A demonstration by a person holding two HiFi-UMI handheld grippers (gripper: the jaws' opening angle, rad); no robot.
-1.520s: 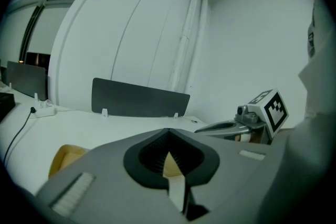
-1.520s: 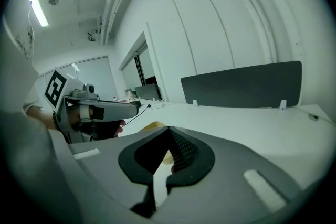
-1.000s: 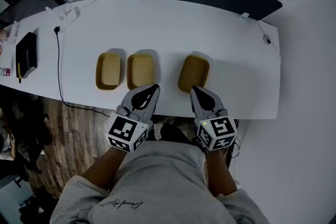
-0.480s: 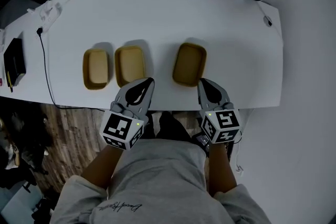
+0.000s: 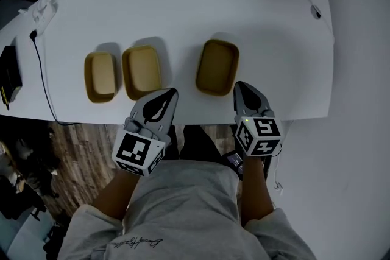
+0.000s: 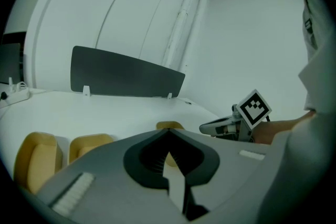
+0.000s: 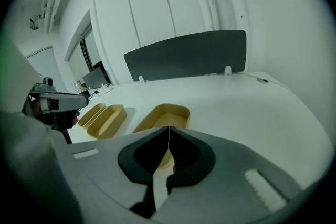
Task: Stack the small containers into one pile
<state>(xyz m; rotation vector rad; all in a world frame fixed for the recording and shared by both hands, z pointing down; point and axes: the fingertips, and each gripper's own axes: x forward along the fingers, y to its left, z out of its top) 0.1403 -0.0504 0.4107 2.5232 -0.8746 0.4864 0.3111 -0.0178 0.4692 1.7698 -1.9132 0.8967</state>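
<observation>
1. Sunk lower since a second ago: left gripper [image 5: 172, 92] and right gripper [image 5: 239, 84].
2. Just ahead of left jaws: middle container [image 5: 141, 72], with left container [image 5: 100, 75] beside it; just beside right jaws, untouched: right container [image 5: 217, 67].
3. Both jaw pairs pressed together, empty.

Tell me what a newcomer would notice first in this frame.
Three tan, empty containers stand unstacked on the white table: the left container and middle container side by side, the right container apart from them. At the table's near edge, the left gripper and right gripper are both shut and hold nothing.
</observation>
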